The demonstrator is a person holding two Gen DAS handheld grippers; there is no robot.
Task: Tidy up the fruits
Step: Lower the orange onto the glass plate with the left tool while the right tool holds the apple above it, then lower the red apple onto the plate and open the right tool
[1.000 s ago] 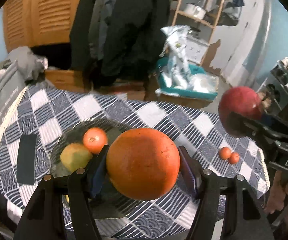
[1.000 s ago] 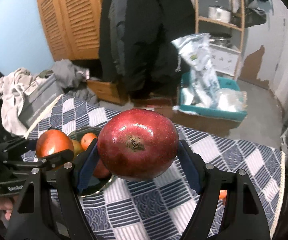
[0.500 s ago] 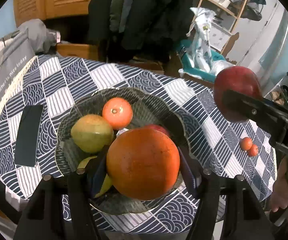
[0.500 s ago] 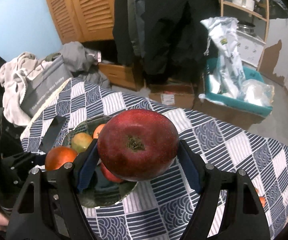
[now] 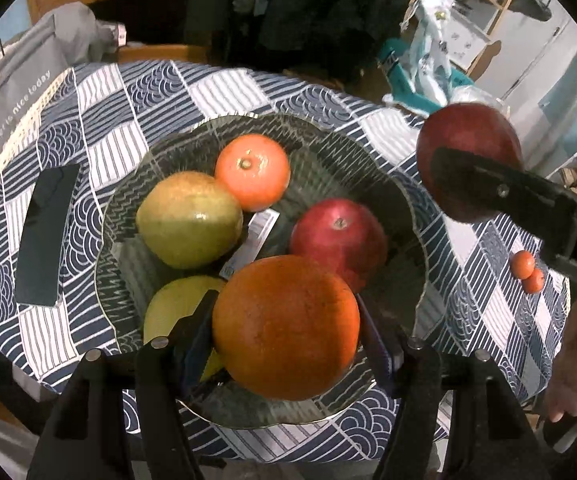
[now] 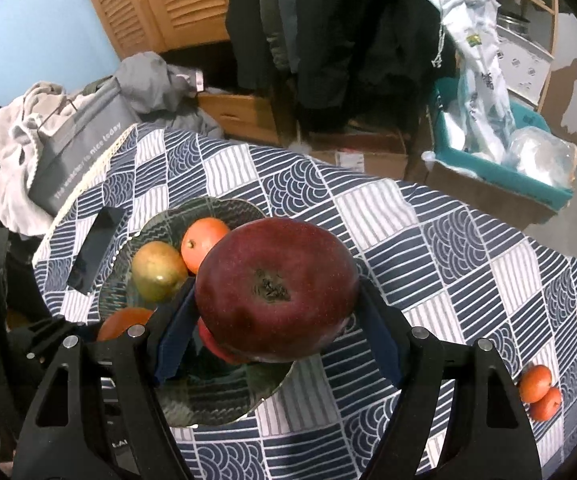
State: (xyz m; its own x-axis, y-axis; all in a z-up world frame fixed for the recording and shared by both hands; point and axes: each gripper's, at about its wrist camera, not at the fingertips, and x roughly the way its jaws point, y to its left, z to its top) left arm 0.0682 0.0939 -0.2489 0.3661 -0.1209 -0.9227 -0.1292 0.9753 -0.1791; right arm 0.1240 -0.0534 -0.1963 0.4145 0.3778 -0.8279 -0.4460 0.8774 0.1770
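Observation:
My left gripper [image 5: 286, 330] is shut on a large orange [image 5: 285, 326] and holds it over the near side of a dark glass bowl [image 5: 384, 184]. In the bowl lie a tangerine [image 5: 252, 171], a green-yellow mango [image 5: 188, 219], a red apple [image 5: 338, 238] and a yellow fruit [image 5: 176, 308] partly hidden by my finger. My right gripper [image 6: 276, 300] is shut on a big dark-red apple [image 6: 276, 294], held above the bowl's right rim [image 6: 224, 408]; it shows in the left wrist view [image 5: 468, 160] too.
The bowl stands on a table with a blue-and-white patterned cloth [image 6: 448, 240]. A dark phone [image 5: 46, 236] lies left of the bowl. Two small tangerines [image 6: 538, 390] lie near the table's right edge. A grey bag [image 6: 76, 152], boxes and shelves stand beyond.
Both grippers have moved down and in toward the bowl with their fruit. The bowl now looks larger and fills the left wrist view.

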